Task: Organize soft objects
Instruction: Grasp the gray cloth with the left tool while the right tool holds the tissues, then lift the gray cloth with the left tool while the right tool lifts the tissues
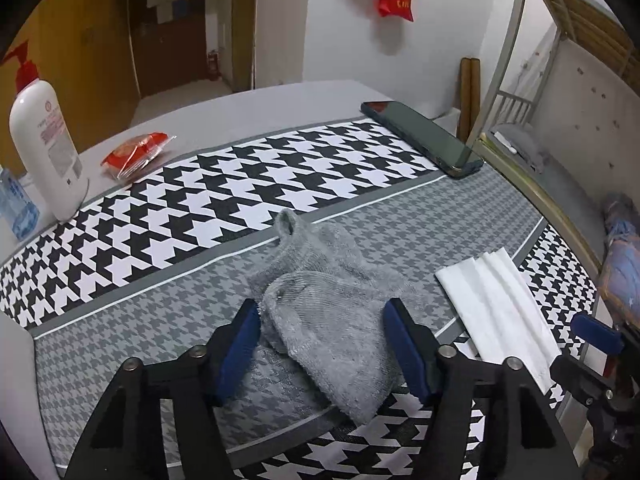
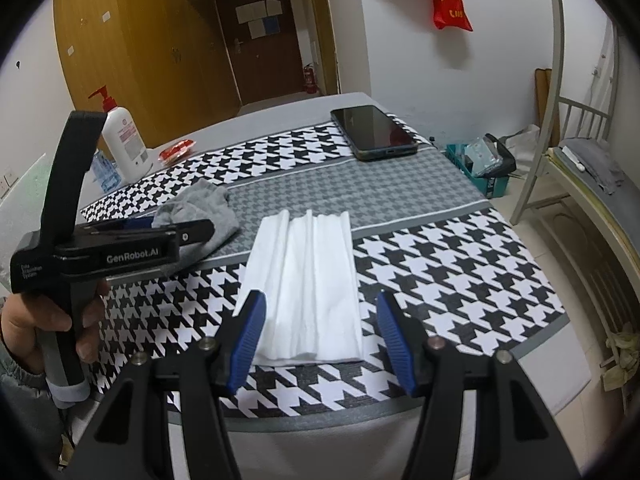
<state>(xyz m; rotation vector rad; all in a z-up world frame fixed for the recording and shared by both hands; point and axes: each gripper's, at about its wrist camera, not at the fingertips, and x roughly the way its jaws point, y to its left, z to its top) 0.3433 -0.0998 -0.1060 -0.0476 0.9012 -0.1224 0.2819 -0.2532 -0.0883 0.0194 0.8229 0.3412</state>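
A grey sock [image 1: 320, 304] lies crumpled on the houndstooth cloth [image 1: 200, 200]. My left gripper [image 1: 320, 320] is open, its blue pads either side of the sock's near end, not closed on it. A folded white tissue [image 2: 308, 284] lies flat to the right of the sock, also in the left wrist view [image 1: 496, 308]. My right gripper [image 2: 318, 320] is open and empty, its pads straddling the tissue's near end. The left gripper also shows from the side in the right wrist view [image 2: 176, 228], beside the sock [image 2: 200, 208].
A black phone [image 1: 420, 136] lies at the cloth's far right edge. A white pump bottle [image 1: 44, 136], a blue bottle [image 1: 16, 208] and a red snack packet [image 1: 136, 152] stand far left. A metal bed frame [image 2: 560, 120] stands to the right of the table.
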